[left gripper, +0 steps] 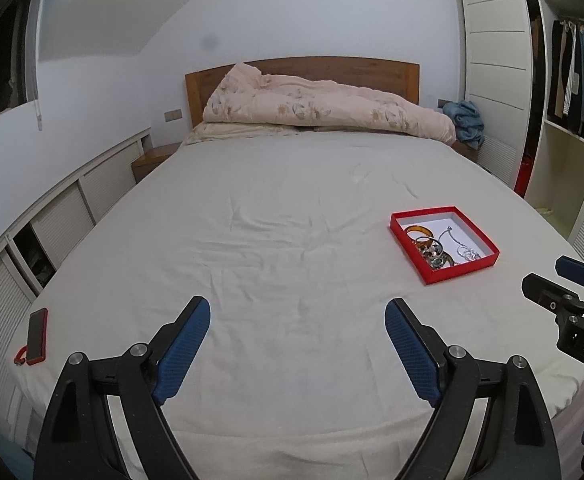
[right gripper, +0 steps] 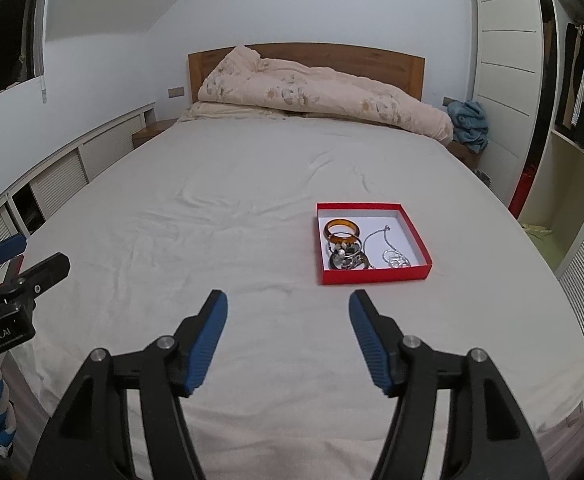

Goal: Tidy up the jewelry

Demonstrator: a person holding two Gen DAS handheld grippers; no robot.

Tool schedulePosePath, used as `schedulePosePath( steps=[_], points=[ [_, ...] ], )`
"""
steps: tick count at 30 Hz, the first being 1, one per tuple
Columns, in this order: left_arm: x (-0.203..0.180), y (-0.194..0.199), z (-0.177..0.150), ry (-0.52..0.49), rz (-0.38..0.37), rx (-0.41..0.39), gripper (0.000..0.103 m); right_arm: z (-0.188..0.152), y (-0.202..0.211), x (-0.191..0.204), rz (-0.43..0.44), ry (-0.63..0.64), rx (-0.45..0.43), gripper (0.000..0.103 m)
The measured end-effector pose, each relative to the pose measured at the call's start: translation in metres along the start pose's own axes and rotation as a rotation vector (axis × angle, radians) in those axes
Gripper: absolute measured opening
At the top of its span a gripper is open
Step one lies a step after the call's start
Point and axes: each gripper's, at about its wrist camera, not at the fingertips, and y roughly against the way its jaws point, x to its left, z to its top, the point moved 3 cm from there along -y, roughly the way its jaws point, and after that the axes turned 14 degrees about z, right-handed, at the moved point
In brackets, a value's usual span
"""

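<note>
A shallow red box [left gripper: 461,267] [right gripper: 376,274] with a white inside lies on the bed sheet, toward the right. It holds amber bangles [left gripper: 420,233] [right gripper: 341,229], dark bracelets [right gripper: 346,259] and a silver chain necklace [left gripper: 466,252] [right gripper: 392,256]. My left gripper [left gripper: 297,312] is open and empty, above the sheet, left of and nearer than the box. My right gripper [right gripper: 288,304] is open and empty, just short of the box's front edge. Each gripper shows at the edge of the other's view, the right one [left gripper: 572,300] and the left one [right gripper: 8,276].
The white bed sheet [left gripper: 272,240] spreads wide. A phone in a red case [left gripper: 37,336] lies at the bed's left edge. A folded floral duvet [left gripper: 324,106] lies by the wooden headboard. A wardrobe [left gripper: 564,92] stands on the right, low cabinets [left gripper: 52,220] on the left.
</note>
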Motion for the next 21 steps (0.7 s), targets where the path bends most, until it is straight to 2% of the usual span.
schedulePosePath(
  steps=[21],
  points=[
    [-0.008, 0.014, -0.007, -0.009, -0.002, -0.015, 0.088, -0.005, 0.02, 0.003, -0.021, 0.006, -0.032, 0.065]
  ],
)
